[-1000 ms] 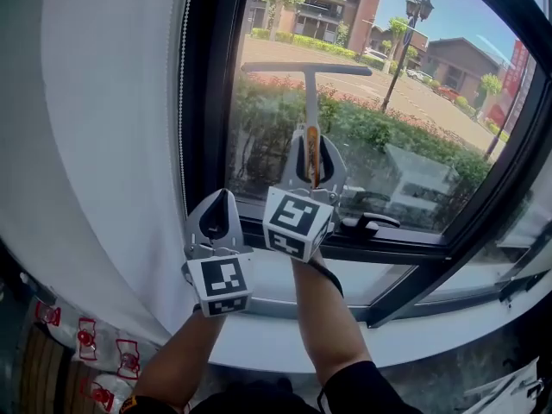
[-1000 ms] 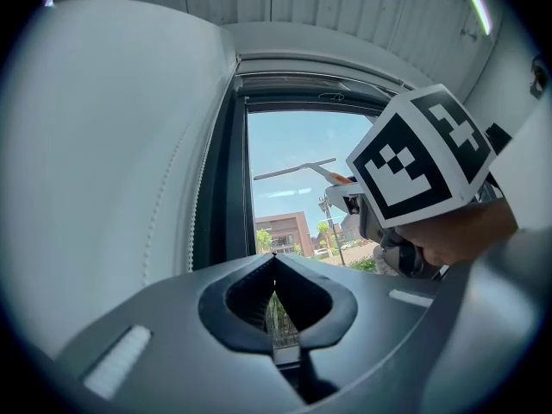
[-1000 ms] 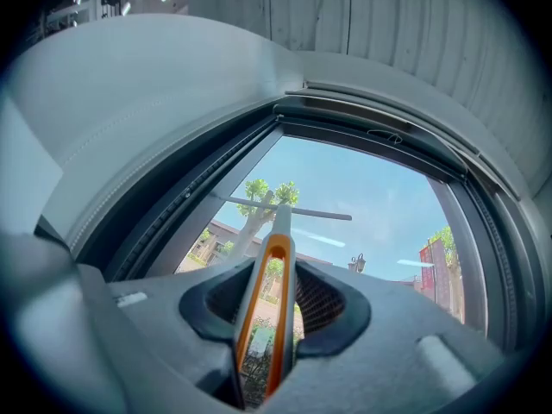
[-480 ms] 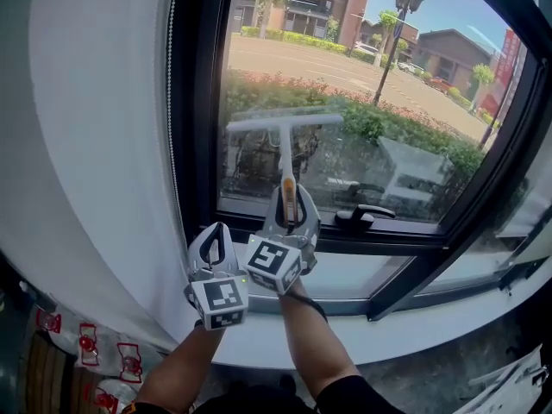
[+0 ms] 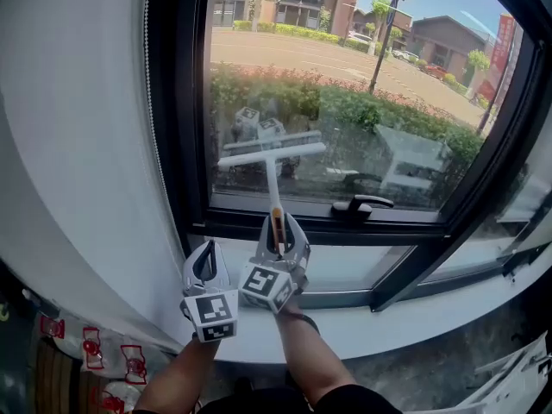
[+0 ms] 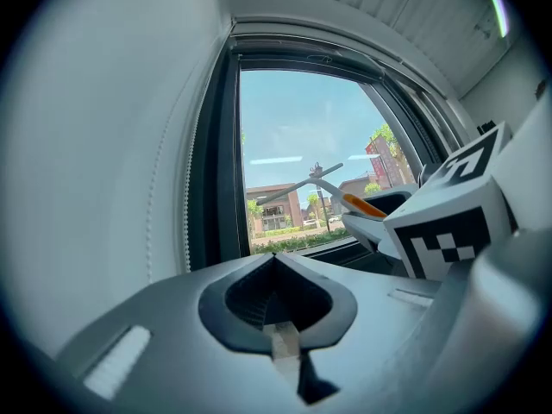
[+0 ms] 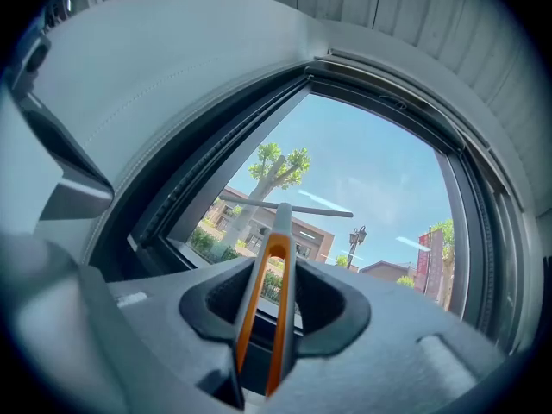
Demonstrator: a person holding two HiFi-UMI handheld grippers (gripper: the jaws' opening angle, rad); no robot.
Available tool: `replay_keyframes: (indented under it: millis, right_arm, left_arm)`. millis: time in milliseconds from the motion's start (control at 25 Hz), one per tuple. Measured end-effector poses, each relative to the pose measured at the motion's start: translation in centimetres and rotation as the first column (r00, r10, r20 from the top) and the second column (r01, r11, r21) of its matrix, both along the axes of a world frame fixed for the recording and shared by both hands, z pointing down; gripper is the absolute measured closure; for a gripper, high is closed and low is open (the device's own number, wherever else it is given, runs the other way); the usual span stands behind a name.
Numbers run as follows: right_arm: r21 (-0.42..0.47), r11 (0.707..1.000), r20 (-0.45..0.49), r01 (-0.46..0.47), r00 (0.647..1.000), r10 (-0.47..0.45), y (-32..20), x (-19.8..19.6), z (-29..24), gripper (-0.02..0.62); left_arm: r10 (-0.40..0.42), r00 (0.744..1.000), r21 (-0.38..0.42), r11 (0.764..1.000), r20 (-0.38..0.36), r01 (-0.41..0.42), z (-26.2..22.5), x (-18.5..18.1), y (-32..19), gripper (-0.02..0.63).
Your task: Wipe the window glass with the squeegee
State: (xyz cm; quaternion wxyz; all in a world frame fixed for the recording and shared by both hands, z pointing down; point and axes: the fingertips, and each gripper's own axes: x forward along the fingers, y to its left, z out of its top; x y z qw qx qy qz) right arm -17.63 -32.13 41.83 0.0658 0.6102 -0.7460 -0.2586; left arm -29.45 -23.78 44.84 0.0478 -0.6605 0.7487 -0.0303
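The right gripper is clamped on the thin orange-and-grey handle of the squeegee. Its blade sits low on the window glass, slightly tilted, just above the bottom frame. The left gripper hangs beside it, jaws together on nothing. Pinched only at the handle, the blade could twist and lift one end, leaving streaks, or knock the frame or the window latch.
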Motion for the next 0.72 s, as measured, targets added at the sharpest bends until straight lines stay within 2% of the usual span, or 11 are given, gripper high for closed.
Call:
replay_keyframes:
  millis: [120,240,400,600,720]
  right_arm:
    - [-0.022,1.0,0.004,-0.001,1.0,0.001,0.3,-0.1,0.7,0.477]
    - [-0.039,0.999,0.005,0.0,1.0,0.0,0.4,-0.1,1.4,0.477]
    - [-0.049,0.999,0.003,0.002,1.0,-0.002,0.4,0.0,2.2,0.477]
    - [-0.044,0.999,0.019,0.022,1.0,-0.021,0.8,0.1,1.6,0.477]
    - [-0.002,1.0,0.04,0.027,0.999,-0.027,1.1,1.0,0.0,0.477]
  left_arm:
    - [0.021,1.0,0.012,1.0,0.02,-0.022,0.9,0.0,-0.2,0.603]
    - [0.026,0.999,0.015,1.0,-0.025,-0.026,0.8,0.2,-0.1,0.602]
    - [0.024,1.0,0.009,1.0,-0.012,-0.024,0.9,0.2,-0.2,0.603]
    - [0.029,0.999,0.019,0.999,-0.017,-0.028,0.6,0.4,-0.6,0.603]
    - [0.036,0.998,0.042,0.999,-0.042,-0.034,-0.5,0.7,-0.8,0.603]
